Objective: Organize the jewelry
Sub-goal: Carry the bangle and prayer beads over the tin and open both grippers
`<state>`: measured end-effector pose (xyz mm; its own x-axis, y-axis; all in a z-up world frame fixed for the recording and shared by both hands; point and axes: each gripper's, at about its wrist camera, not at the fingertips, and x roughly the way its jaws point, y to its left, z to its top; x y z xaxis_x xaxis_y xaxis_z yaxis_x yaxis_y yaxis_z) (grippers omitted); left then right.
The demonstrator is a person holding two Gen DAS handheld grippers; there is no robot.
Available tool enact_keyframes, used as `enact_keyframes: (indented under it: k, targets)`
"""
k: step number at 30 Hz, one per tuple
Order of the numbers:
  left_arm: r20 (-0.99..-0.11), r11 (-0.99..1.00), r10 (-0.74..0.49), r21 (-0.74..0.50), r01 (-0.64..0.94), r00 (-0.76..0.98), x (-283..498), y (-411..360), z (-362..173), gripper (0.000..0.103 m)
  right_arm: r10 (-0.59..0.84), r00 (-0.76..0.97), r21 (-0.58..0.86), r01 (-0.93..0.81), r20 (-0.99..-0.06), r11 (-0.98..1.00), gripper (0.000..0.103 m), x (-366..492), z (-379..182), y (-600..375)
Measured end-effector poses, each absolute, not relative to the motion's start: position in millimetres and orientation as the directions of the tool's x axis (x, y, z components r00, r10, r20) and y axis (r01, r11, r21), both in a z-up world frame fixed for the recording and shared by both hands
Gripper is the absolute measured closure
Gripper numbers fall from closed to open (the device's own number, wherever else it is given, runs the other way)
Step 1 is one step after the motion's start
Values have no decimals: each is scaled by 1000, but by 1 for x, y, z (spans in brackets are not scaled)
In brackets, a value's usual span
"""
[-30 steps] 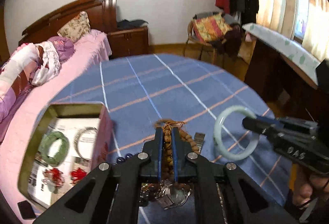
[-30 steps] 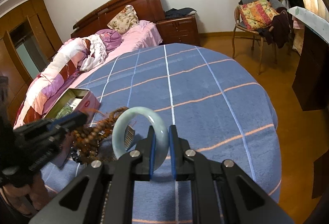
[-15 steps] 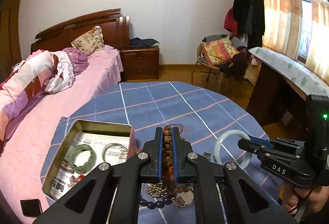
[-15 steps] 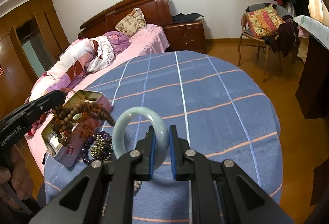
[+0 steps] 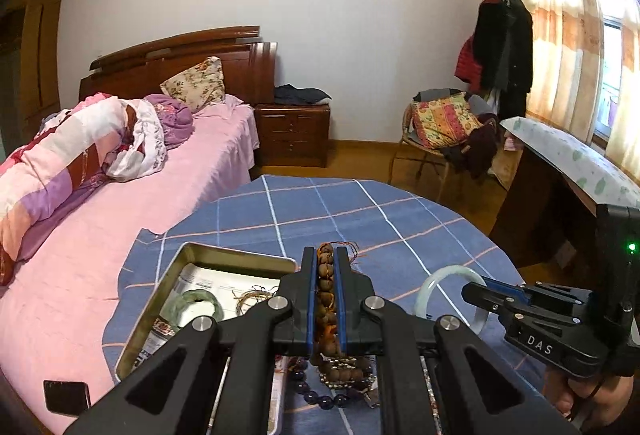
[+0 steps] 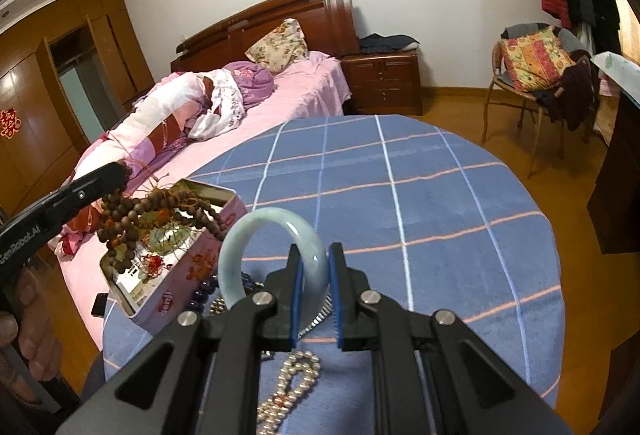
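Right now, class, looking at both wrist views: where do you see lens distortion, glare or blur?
Left wrist view: fisheye bends the wall and bed; the window blows out bright behind the curtains; the beads in the jaws stay sharp. Right wrist view: the table edge curves strongly; dark corners frame it; the bangle shows a soft sheen; the tin rim reflects light.

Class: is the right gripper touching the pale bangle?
Touching. The right wrist view shows the right gripper with the pale bangle between its fingers, left blue pad pressed against it.
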<state>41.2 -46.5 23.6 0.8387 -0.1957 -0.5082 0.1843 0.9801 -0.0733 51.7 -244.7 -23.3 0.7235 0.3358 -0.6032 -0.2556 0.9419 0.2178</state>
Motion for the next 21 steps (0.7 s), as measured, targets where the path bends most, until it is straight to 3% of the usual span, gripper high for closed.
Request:
enact_keyframes:
  k: [21]
  targets:
    - [-488, 992, -118, -92, 84, 865, 43, 1, 31, 96, 371, 714, 149, -355, -594, 923, 88, 62, -3, -193]
